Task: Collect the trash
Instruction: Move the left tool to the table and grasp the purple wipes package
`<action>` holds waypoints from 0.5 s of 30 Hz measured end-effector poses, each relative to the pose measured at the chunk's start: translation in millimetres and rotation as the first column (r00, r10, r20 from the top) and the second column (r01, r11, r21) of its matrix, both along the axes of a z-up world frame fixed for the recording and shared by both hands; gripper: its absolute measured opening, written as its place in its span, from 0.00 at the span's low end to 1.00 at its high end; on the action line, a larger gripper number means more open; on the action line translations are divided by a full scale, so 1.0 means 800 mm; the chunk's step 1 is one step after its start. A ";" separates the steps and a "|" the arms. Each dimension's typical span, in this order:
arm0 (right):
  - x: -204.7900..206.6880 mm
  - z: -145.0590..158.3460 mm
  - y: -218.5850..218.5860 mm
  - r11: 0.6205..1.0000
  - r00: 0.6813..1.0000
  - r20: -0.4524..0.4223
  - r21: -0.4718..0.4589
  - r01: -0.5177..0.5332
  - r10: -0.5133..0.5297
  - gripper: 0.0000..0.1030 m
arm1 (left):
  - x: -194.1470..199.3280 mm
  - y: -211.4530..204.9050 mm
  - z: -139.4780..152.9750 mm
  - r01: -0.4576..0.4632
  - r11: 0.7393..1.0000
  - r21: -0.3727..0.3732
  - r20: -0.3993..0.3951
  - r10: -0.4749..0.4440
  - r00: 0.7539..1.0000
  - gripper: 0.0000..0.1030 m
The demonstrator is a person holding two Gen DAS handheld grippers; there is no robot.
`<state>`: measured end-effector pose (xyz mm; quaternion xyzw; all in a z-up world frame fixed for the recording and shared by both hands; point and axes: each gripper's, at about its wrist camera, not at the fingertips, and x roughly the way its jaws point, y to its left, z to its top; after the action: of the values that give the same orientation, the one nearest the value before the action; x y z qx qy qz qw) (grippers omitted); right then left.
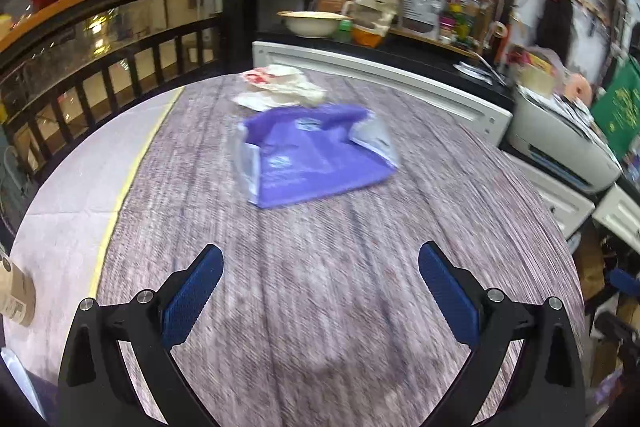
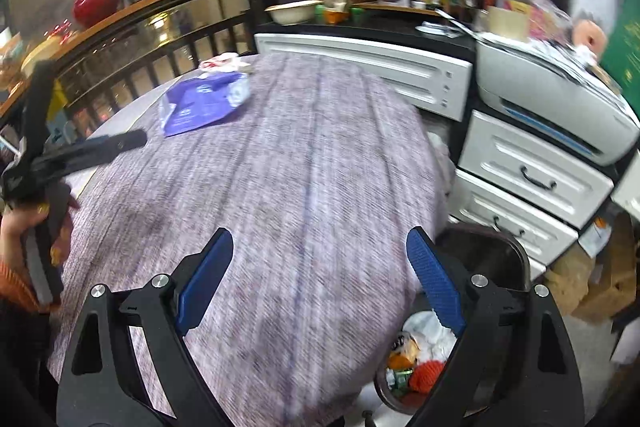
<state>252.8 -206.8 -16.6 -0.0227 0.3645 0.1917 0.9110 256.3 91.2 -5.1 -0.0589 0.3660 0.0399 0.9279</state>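
Observation:
A purple plastic wrapper (image 1: pixel 312 155) lies flat on the round table (image 1: pixel 320 307), with crumpled white and red paper (image 1: pixel 280 89) just beyond it. My left gripper (image 1: pixel 320 259) hovers open over the cloth short of the wrapper, nothing between its blue pads. In the right wrist view the purple wrapper (image 2: pixel 204 103) and the white paper (image 2: pixel 224 63) sit at the table's far left. My right gripper (image 2: pixel 320 247) is open and empty above the table's near right edge. The left gripper (image 2: pixel 80 151) shows at the left, held by a hand (image 2: pixel 16 231).
A dark trash bin (image 2: pixel 496 259) with wrappers and paper inside stands on the floor at the table's right. White drawers (image 2: pixel 528 183) and a printer (image 2: pixel 552 103) lie beyond it. A dark railing (image 1: pixel 100 67) runs behind the table. A brown cardboard item (image 1: pixel 16 295) sits at the left edge.

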 end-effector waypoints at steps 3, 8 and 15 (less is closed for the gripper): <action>0.014 0.003 0.019 0.999 1.000 0.005 -0.018 -0.026 0.026 0.85 | 0.030 0.027 0.001 -0.042 0.999 -0.023 -0.006 0.042 0.999 0.94; 0.039 0.009 0.043 0.998 0.998 -0.003 -0.022 -0.066 0.066 0.85 | 0.088 0.050 -0.010 -0.075 0.997 -0.002 -0.024 0.075 0.997 0.94; 0.074 0.019 0.069 0.993 0.995 0.019 -0.052 -0.101 0.102 0.85 | 0.144 0.068 -0.040 -0.078 0.997 -0.017 -0.102 0.076 0.992 0.83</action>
<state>311.9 -151.4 -1.6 -0.0665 0.3577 0.2284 0.9030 371.6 146.0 -37.5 -0.0806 0.4103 0.0749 0.9053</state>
